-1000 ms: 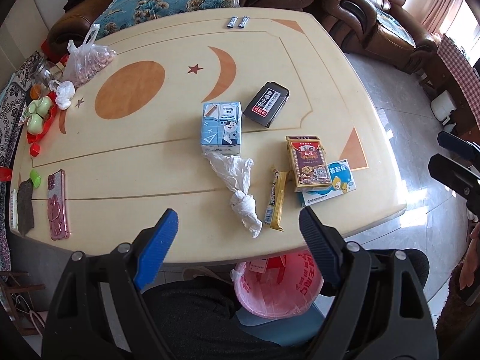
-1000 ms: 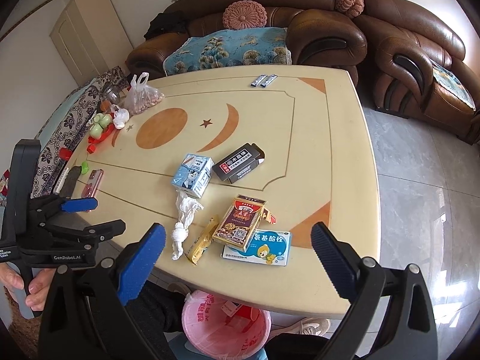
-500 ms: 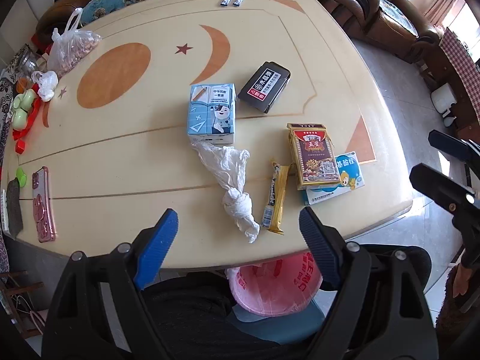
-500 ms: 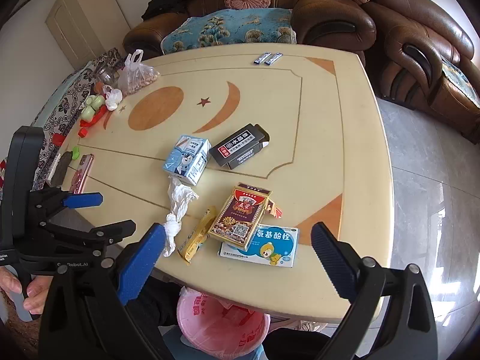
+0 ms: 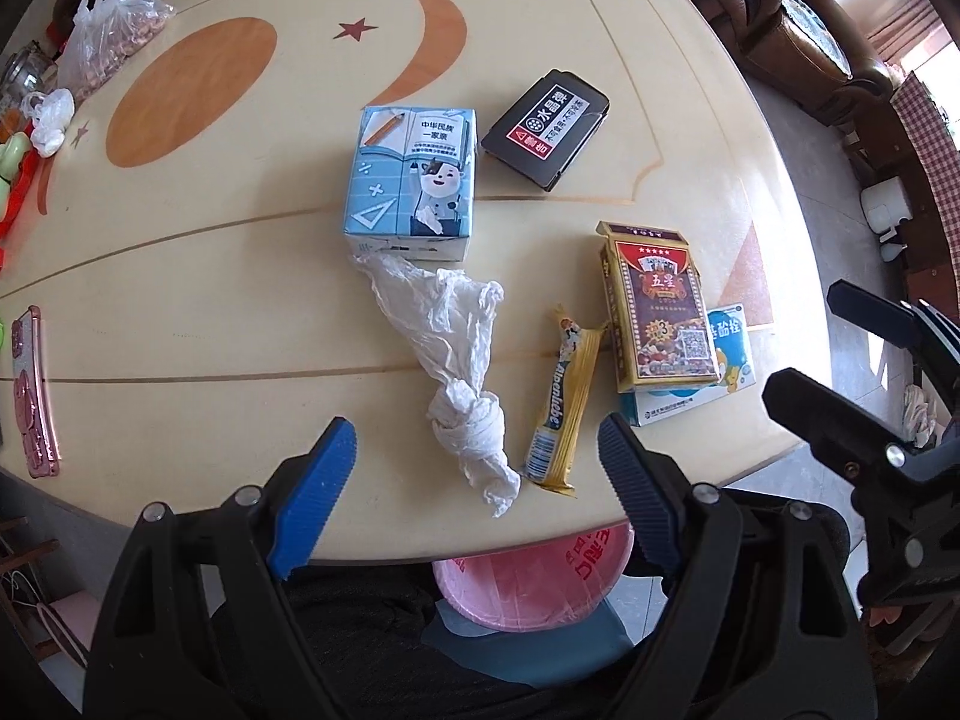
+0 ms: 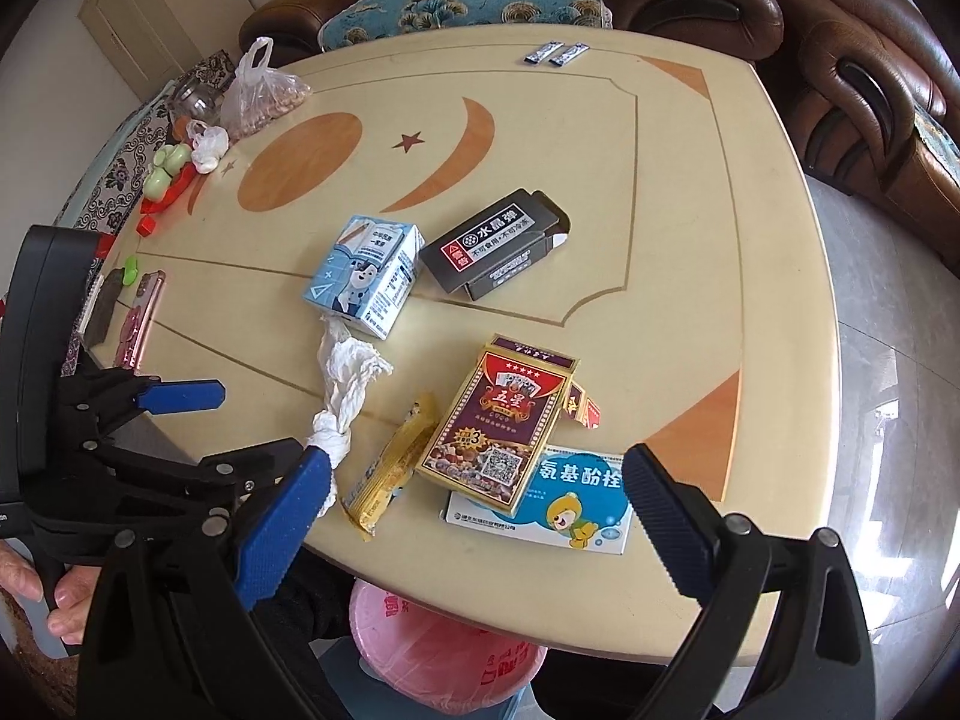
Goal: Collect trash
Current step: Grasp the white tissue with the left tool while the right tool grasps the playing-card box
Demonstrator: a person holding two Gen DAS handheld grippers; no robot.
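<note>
I am at the very start of the picking: nothing is held, and my left gripper (image 5: pixel 474 462) hangs above the near edge of the table (image 5: pixel 180 252) with its blue fingers (image 5: pixel 315 501) wide apart, the knotted white plastic bag (image 5: pixel 465 420) lying between them toward 12 o'clock. My right gripper (image 6: pixel 474 516) is likewise spread wide and empty, looking down on the red card box (image 6: pixel 501 426) and the blue-and-white medicine box (image 6: pixel 558 504) under it. The trash sits in a loose cluster at the near side: a yellow snack wrapper (image 5: pixel 561 402) just beside the bag at its 3 o'clock, a blue milk carton (image 5: pixel 411 180) touching the bag's far end at 12 o'clock, and a black box (image 5: pixel 546 126) at about 1 o'clock beyond that. The pink-lined bin (image 5: pixel 528 582) waits below the table edge at 6 o'clock, directly under my fingers. I judge the bag to be the likely first pick; the next move calls for lowering the left fingers over its knot, closing on it, then drawing back over the edge to drop it. The wrapper lies close enough to be caught by the right-hand finger, so I should keep centred on the knot. The table at 9 o'clock is open as far as the pink phone (image 5: pixel 33 390), while at 3 o'clock my right gripper crowds the space.
</note>
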